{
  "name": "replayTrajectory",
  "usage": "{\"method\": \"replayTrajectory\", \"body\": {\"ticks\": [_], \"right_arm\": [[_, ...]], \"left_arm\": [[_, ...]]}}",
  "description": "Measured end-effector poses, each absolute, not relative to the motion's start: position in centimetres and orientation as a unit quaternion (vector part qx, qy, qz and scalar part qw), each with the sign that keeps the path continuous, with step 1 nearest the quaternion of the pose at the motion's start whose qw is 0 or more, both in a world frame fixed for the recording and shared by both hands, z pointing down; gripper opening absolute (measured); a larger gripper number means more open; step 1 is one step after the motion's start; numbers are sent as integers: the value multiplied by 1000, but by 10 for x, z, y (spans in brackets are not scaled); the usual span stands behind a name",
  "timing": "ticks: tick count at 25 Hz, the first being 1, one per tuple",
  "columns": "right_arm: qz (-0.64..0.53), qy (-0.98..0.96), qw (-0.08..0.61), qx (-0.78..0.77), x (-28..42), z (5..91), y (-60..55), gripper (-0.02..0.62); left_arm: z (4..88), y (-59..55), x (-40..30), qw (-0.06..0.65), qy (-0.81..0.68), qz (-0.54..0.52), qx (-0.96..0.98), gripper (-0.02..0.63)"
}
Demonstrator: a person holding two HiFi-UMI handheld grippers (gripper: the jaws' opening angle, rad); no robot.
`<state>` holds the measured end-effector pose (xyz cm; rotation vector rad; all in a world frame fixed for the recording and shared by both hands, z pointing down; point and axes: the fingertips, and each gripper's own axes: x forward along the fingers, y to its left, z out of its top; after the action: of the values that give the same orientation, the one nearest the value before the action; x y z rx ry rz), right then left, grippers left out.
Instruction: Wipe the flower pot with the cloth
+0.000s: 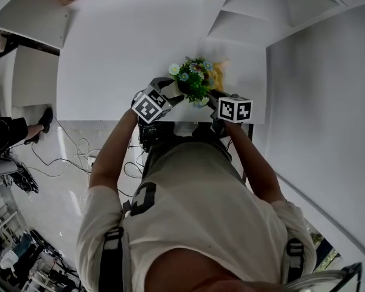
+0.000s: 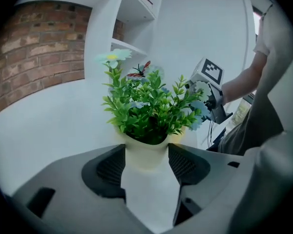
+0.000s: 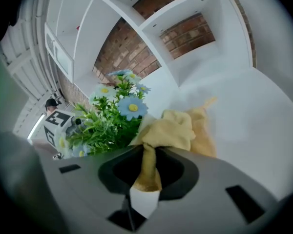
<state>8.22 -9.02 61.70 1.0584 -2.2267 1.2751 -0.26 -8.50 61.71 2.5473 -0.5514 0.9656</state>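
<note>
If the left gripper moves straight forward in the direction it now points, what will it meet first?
The pot. It stands right between the left gripper's fingers, and its sides seem to touch both, so hardly any way looks free. How firm the contact is, I cannot tell.

- We wear a pale, short-sleeved T-shirt (image 1: pixel 201 205), plain across the front.
- Dark straps (image 1: pixel 111 254) with grey buckles run over both our shoulders, and a black clip-like piece (image 1: pixel 143 198) sits on the left of the chest.
- Our left gripper (image 2: pixel 146 162) is smooth light grey, with dark ribbed pads (image 2: pixel 110 168) set into its jaws.
- Our right gripper (image 3: pixel 147 172) is the same grey, with dark rectangular slots (image 3: pixel 244 204) in its body.
- Each gripper carries a white cube (image 1: pixel 151 107) printed with black square markers.
</note>
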Motion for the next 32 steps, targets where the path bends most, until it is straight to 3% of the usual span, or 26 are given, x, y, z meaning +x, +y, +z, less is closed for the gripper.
{"method": "replayTrajectory", "body": {"ticks": [6,12,18,22,27,32], "right_arm": [[449,-781,189,390,87,626,-83,84],[447,-789,215,362,67,632,-61,84],[462,-777,209,373,78,640,-59,84],[456,-774,209,385,90,632,-69,84],[447,-778,214,385,85,631,-76,84],[442,-775,219,395,87,632,-80,84]], "left_arm": [[623,-75,3,211,-259,312,889,282],[625,-72,9,285,-357,265,849,250],[619,-63,5,232,-300,287,880,264],[606,-94,-17,151,-281,312,895,280],[623,-101,-12,140,-183,363,903,336],[622,-97,6,153,-179,352,906,342]]}}
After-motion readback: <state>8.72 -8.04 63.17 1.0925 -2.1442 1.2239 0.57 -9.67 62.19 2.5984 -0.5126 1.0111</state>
